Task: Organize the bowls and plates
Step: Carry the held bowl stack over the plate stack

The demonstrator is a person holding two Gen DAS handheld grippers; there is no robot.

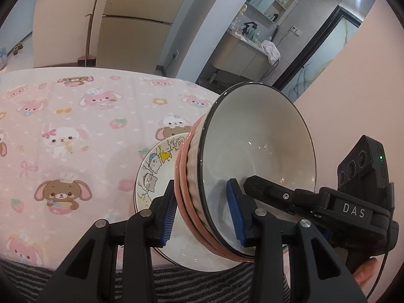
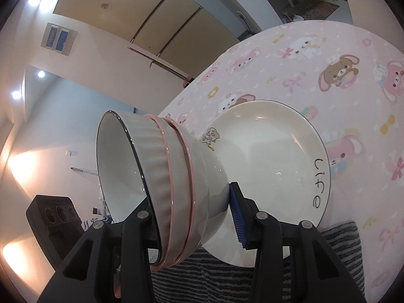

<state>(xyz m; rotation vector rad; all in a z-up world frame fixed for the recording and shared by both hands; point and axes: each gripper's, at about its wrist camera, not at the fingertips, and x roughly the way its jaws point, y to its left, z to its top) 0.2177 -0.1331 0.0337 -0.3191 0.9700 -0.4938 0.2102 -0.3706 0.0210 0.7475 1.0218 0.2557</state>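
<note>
A stack of nested bowls (image 1: 252,156), a black-rimmed white one inside pink-rimmed ones, is held tilted on its side above a white plate (image 1: 156,176) with cat drawings and the word "life" (image 2: 277,151). My left gripper (image 1: 202,214) is shut across the stack's rim walls. My right gripper (image 2: 194,217) grips the same stack (image 2: 161,176) from the other side; one finger is inside the bowl (image 1: 267,189), the other pad (image 2: 237,214) on the outside wall. The plate lies at the table's near edge.
The round table has a pink cartoon-animal tablecloth (image 1: 75,126). A striped grey cloth (image 2: 227,277) lies below the table edge. Cabinets (image 1: 141,17), a broom (image 1: 88,32) and a sink counter (image 1: 247,45) stand behind.
</note>
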